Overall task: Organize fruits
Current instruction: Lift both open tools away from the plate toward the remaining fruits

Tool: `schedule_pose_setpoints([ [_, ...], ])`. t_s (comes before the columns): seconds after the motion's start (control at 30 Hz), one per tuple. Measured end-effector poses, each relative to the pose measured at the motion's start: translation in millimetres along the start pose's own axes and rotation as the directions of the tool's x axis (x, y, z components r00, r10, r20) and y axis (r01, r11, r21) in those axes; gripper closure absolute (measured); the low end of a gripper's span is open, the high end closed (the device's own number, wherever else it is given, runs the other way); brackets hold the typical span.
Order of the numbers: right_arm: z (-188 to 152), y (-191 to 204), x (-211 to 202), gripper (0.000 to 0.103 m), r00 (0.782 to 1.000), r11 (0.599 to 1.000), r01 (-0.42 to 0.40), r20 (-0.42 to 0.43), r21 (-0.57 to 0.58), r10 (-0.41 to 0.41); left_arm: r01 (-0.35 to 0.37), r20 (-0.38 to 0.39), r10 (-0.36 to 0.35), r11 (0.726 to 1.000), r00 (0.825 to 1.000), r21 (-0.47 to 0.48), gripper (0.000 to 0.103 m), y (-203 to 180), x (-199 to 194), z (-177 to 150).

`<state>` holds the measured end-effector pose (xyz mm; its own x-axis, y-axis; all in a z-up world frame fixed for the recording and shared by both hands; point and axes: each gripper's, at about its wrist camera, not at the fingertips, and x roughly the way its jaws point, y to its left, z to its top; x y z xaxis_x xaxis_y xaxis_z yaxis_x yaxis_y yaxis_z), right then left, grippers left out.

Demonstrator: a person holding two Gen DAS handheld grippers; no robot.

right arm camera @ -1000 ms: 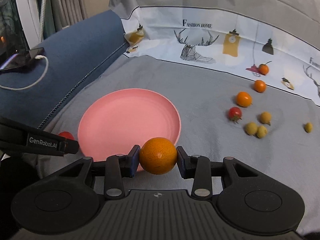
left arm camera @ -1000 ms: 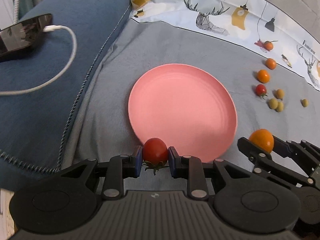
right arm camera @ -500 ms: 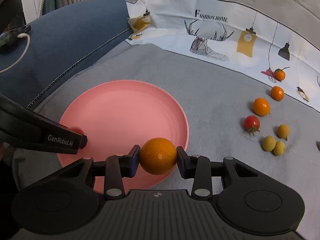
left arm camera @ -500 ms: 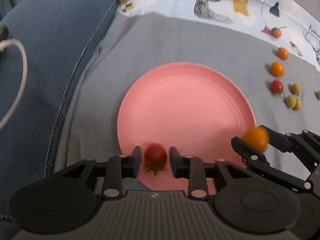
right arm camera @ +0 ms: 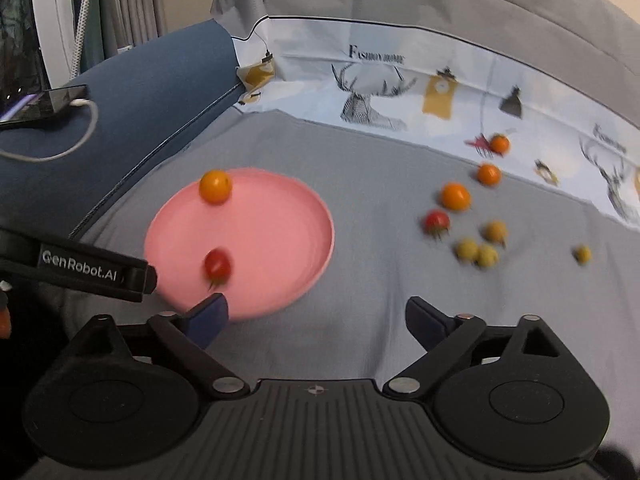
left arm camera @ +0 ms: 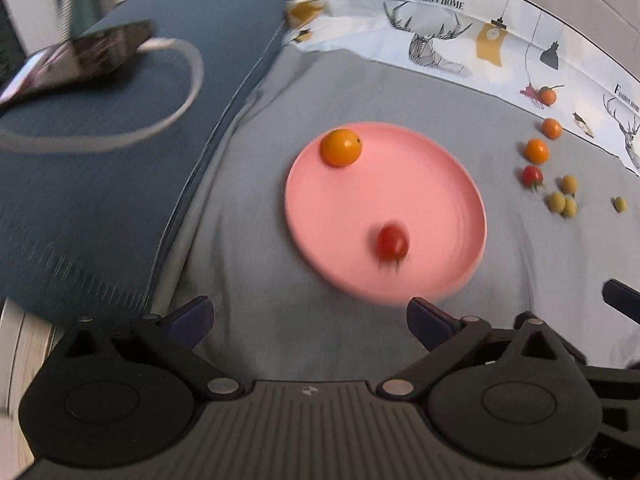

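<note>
Both fruits have left the grippers since the earlier frames: the orange point(left arm camera: 340, 147) now lies on the pink plate point(left arm camera: 440, 184) by its far left rim, and the red tomato point(left arm camera: 393, 243) lies on the plate's near part, blurred. A second ago each was clamped between a gripper's pads; now the left gripper point(left arm camera: 310, 316) stands spread wide with nothing between its fingers, its jaws opening, and the right gripper point(right arm camera: 316, 316) is likewise released and empty, its jaws opening too.

From the left wrist view the tomato sits ahead of the left gripper and a little toward its right finger point(left arm camera: 430, 320), well clear of both pads; the orange lies farther off, across the plate. From the right wrist view the plate is ahead and to the left, the right gripper's left finger point(right arm camera: 208, 314) overlapping the plate's near rim in the picture; whether it touches cannot be told. The tomato there lies just beyond that finger.

The plate rests on a grey bed sheet point(left arm camera: 360, 92). Toward the bed's right side lie the loose fruits, well apart from both grippers: three small oranges point(right arm camera: 455, 197), another red tomato point(right arm camera: 437, 221) and several small yellow-green fruits point(right arm camera: 476, 254). On the blue cushion point(left arm camera: 120, 168) at the left rests a phone point(left arm camera: 80, 56) with a white cable point(left arm camera: 176, 96).
</note>
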<state>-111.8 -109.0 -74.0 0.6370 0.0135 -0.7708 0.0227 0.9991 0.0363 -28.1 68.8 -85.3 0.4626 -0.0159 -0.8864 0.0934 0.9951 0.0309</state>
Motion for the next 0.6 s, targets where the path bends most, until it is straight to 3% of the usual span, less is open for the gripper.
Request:
schedule_pose_setpoints([
  [0.17,-15.0,5.3,-38.3,0.004,1.0,1.0,0.011,0.024,0.0,-0.011,-0.039,0.059,0.039,0.999,0.997,0.012,0.0,3.9,-38.3,-32.9],
  [0.33,-22.8,10.2,-78.5,0.004,0.993,1.0,0.018,0.119,-0.007,-0.017,-0.038,0.137,0.038,0.999,0.99,0.001,0.0,1.6,-74.1,-45.7],
  [0.6,-31.5,7.3,-116.2,0.003,0.98,1.0,0.015,0.2,0.012,-0.017,-0.055,0.226,0.045,0.998,0.973,0.036,0.0,-12.4,-114.6,-67.7],
])
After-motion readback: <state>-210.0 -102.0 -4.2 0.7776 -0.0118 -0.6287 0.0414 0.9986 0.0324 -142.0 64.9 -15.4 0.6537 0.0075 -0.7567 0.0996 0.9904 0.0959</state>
